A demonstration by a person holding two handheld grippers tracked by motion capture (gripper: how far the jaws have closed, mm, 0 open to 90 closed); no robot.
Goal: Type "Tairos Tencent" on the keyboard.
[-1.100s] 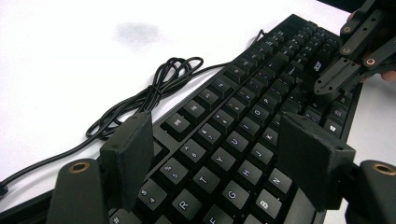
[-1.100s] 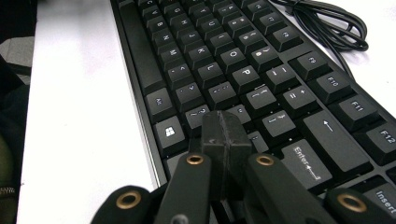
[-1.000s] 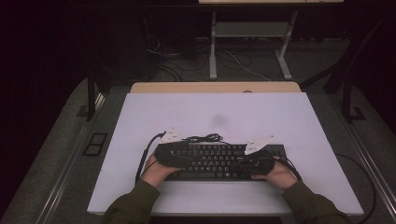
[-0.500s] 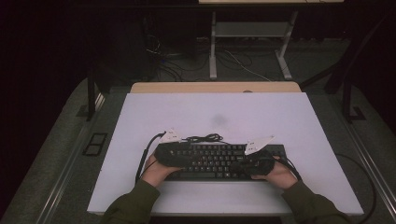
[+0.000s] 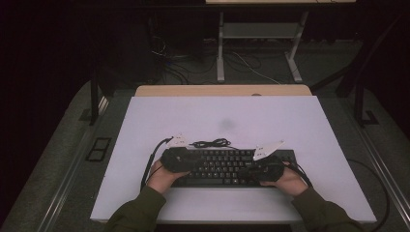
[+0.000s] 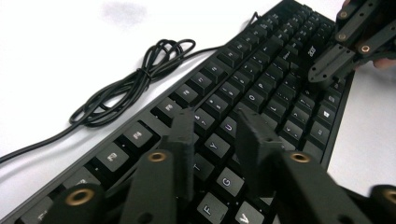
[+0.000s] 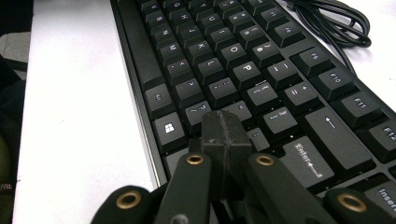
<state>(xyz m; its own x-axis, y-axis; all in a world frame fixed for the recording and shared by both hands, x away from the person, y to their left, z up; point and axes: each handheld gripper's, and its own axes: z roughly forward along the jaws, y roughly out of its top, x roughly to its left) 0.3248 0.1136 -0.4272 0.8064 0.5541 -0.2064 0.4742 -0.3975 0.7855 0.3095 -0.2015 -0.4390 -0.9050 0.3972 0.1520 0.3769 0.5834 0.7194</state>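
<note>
- Little has shifted since half a second ago: both hands sit at the same ends of the black full-size computer keyboard (image 5: 227, 166), and the keyboard lies in the same spot near the front edge of the white table top (image 5: 309, 121).
- Over the keyboard's left end in the high view, the left gripper (image 6: 212, 128) hovers with its two black jaws parted and nothing between them; the U and Y keys show through the gap in the left gripper view.
- At the right end, the right gripper (image 7: 226, 133) has its jaws pressed together, tips meeting above the keys just left of Enter, with nothing clamped.
- Whether either gripper's tips actually touch a key cannot be told.
- From above, the hands, the gripper bodies and their pale three-cornered plates cover both ends of the keyboard.
- Behind the keyboard, its black cable (image 6: 133, 81) lies bunched in loose loops on the table top, just beside the back edge; one strand runs off the left border of the left gripper view.
- Each gripper view cuts the keyboard off at the frame edges, and key legends blur in the far rows.
- Beyond the table, the floor and a desk frame sink into darkness, detail hard to read.
</note>
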